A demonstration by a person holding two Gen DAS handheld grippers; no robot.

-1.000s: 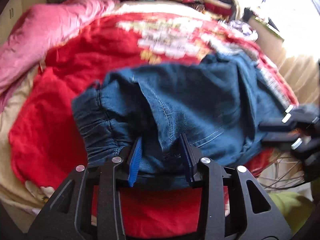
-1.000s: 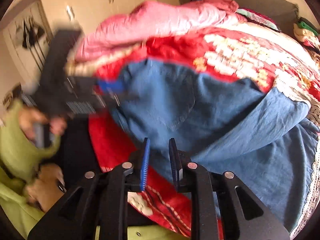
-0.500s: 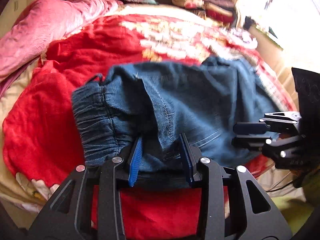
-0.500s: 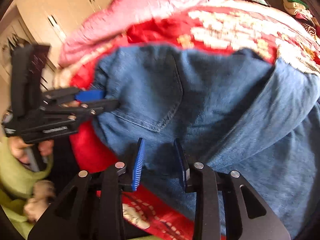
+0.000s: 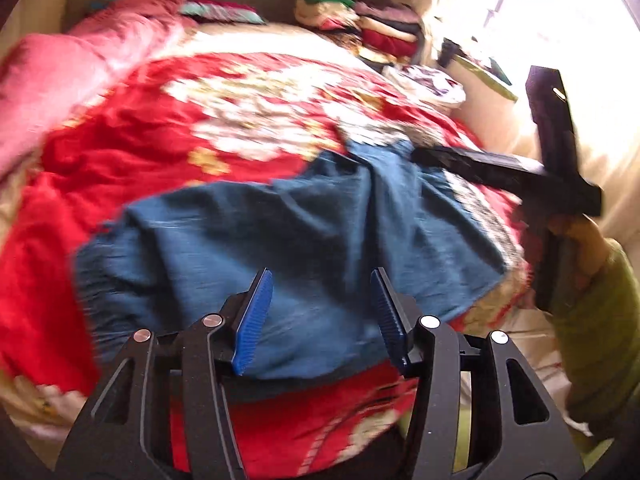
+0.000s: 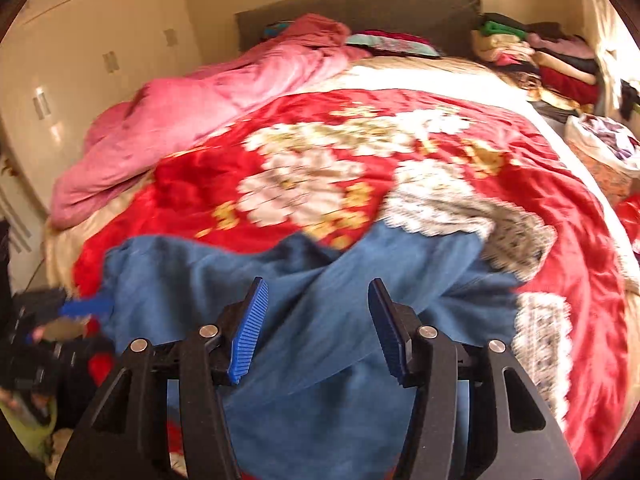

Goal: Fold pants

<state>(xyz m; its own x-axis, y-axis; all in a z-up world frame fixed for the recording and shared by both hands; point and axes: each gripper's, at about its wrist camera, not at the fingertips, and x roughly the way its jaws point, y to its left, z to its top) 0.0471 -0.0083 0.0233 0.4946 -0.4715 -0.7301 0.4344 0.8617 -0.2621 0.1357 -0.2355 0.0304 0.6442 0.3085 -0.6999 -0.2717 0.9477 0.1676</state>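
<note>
Both sets of jaws stand spread wide with nothing between the blue pads: the left gripper [image 5: 322, 312] hangs over the near edge of the pants [image 5: 288, 256], and the right gripper [image 6: 316, 316] hangs over the same blue denim, pads apart and clear of the cloth. The pants lie loosely rumpled on the red flowered blanket [image 5: 168, 152] that covers the bed, at its near side, with folds running across them; blur hides the finer seams. In the left wrist view the right gripper shows as a dark bar over the far right part of the pants, held by a hand [image 5: 580, 240] in a green sleeve. A pink quilt [image 6: 192, 128] is heaped along the left of the bed, and a stack of folded clothes [image 6: 536, 64] sits by the headboard at the far right.
</note>
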